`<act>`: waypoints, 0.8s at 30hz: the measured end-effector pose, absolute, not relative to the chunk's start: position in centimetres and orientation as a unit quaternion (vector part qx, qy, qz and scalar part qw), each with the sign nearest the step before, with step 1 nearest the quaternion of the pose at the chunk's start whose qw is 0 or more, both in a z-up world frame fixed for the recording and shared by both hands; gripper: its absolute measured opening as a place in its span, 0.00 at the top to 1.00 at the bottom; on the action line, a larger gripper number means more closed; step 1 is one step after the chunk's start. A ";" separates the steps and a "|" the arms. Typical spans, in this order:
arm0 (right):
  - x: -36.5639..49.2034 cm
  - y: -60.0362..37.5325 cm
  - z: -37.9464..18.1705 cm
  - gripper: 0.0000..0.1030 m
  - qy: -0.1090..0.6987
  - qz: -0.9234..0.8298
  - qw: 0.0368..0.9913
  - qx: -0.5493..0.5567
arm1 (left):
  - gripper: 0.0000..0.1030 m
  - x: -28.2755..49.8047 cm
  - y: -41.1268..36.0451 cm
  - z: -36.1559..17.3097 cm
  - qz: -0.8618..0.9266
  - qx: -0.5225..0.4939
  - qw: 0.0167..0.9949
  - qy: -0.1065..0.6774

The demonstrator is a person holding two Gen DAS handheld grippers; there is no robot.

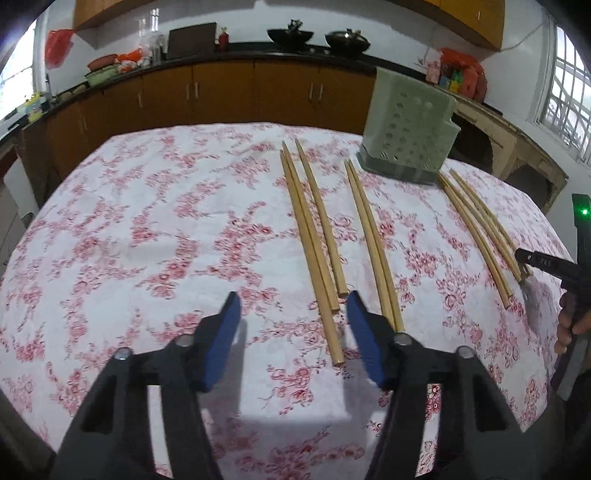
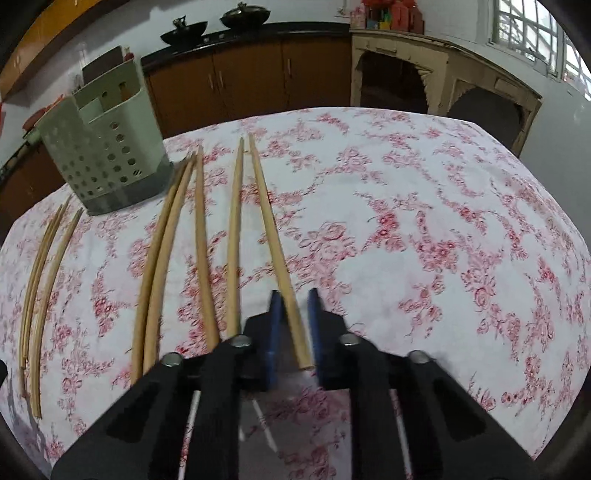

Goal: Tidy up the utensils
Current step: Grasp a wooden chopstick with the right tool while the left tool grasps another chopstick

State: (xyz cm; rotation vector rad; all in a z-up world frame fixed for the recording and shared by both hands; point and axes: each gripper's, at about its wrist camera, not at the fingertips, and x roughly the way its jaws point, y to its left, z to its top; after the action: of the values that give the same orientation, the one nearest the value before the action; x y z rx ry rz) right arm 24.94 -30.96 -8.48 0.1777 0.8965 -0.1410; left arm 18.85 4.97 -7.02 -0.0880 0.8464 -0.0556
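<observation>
Several long wooden chopsticks lie in groups on the floral tablecloth (image 1: 147, 240), all pointing toward a pale green perforated utensil holder (image 1: 406, 136) that stands upright at the far side. My left gripper (image 1: 293, 299) is open, its blue pads astride the near ends of a group of three chopsticks (image 1: 314, 240) without touching them. My right gripper (image 2: 294, 295) is shut on the near end of the rightmost chopstick (image 2: 273, 229), which still lies along the cloth. In the left wrist view, the right gripper (image 1: 526, 260) shows at the right edge. The holder (image 2: 103, 158) stands far left in the right wrist view.
A pair of chopsticks (image 1: 373, 243) lies right of my left gripper, and more (image 1: 480, 236) lie beyond it. In the right wrist view, single chopsticks (image 2: 203, 258) and a thin bundle (image 2: 37, 295) lie to the left. Brown cabinets (image 1: 221, 88) and a countertop with woks (image 1: 291, 35) stand behind the table.
</observation>
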 end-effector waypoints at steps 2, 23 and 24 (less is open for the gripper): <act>25.0 -31.1 -8.5 0.89 0.432 -0.067 0.895 0.087 | 0.54 19.1 4.8 -7.3 -0.035 -0.044 0.906 0.419; 26.5 -32.0 -8.8 0.92 0.424 -0.085 0.896 0.104 | 0.92 25.9 8.2 -8.4 0.031 -0.007 0.897 0.441; 26.6 -32.0 -8.9 0.92 0.422 -0.084 0.897 0.103 | 0.92 26.5 8.5 -8.4 0.027 -0.009 0.898 0.439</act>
State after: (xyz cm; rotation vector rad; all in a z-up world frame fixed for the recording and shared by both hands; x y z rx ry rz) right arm 26.59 -32.03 -8.87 0.2138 0.8738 -0.1738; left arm 26.48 8.46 -8.39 -0.0182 0.9090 0.0563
